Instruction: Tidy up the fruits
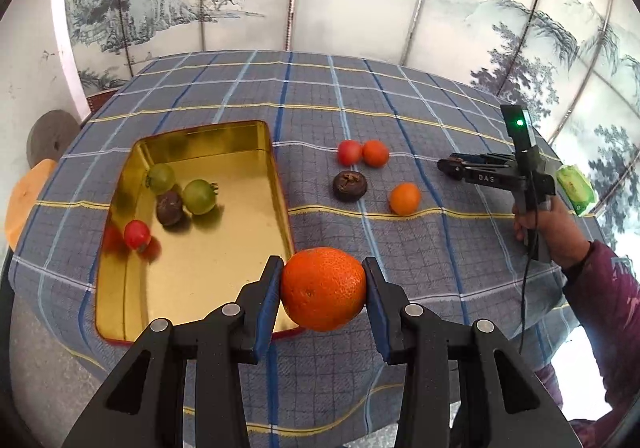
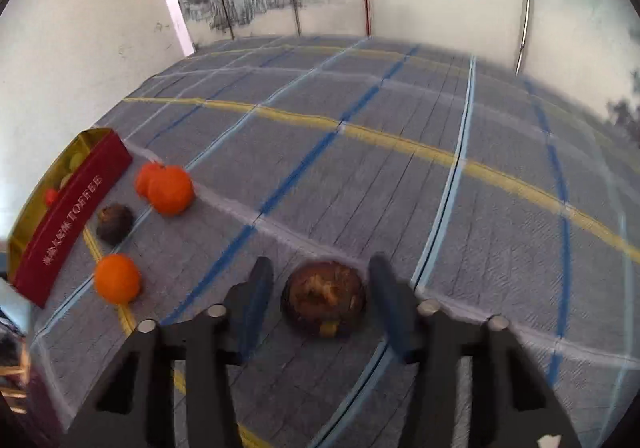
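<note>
The left gripper (image 1: 323,288) pinched a big round orange with bumpy skin (image 1: 323,294) between its two blue pads. It held the orange in the air, just over the near right corner of a shiny gold metal tin (image 1: 224,260). The tin was a long box shape, open on top, with a dark red outside that said TOFFEE. Inside it lay a small smooth red fruit (image 1: 137,235), two round green fruits (image 1: 161,177) and a wrinkly dark brown fruit (image 1: 169,207), all near the left side. To the right of the tin, four more small fruits sat on the cloth: a red one (image 1: 349,151) touching a little orange one (image 1: 375,153), a rough brown one (image 1: 350,186) and another little orange one (image 1: 405,198). Further right, a hand (image 1: 536,219) in a purple sleeve (image 1: 608,288) held the right gripper (image 2: 320,288). A lumpy brown fruit (image 2: 324,298) lay between its fingers, very close to both pads. That view was blurry, so I could not tell if the pads squeezed it. Everything rested on a soft grey-blue checked tablecloth (image 1: 400,107) with blue, white and yellow lines. A green packet (image 1: 576,187) lay at its far right edge. Behind the table stood a pale folding screen (image 1: 160,7) painted with grey trees and hills.
</note>
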Motion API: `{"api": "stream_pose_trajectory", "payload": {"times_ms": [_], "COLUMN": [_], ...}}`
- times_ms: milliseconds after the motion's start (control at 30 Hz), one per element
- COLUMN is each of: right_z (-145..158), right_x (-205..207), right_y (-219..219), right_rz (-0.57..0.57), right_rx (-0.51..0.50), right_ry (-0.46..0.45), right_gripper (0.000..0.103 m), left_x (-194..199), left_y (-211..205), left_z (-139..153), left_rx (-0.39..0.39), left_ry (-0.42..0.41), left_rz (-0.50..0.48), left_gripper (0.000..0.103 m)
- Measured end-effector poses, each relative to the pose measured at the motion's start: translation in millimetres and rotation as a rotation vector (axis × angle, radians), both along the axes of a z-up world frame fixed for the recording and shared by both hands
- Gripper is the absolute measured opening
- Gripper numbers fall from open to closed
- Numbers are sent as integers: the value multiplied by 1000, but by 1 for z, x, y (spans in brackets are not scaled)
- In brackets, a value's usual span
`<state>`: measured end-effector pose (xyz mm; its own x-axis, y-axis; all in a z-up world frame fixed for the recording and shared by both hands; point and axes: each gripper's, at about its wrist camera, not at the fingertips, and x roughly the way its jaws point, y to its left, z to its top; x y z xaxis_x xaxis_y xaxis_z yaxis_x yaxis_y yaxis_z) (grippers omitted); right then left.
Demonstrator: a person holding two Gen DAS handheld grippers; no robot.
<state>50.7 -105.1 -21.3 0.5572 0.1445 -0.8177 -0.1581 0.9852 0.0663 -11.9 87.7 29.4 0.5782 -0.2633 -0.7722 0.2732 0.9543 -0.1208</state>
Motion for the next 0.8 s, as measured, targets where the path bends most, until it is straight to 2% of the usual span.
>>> {"api": "stream_pose_trajectory", "payload": {"times_ms": [400,800], "right_z": [7,6], "right_x": [-63,-67], "right_y": [17,13], "right_rz": [-33,-54], "right_rx": [52,60], "right_ry": [-27,-10], "right_gripper": [36,36], "left_x": [-6,-10], "left_y": [38,74], "left_z": [-3,-18], "left_rx": [-27,-49], "left_ry": [-12,-21], "left_rz": [104,198], "left_gripper": [41,41]}}
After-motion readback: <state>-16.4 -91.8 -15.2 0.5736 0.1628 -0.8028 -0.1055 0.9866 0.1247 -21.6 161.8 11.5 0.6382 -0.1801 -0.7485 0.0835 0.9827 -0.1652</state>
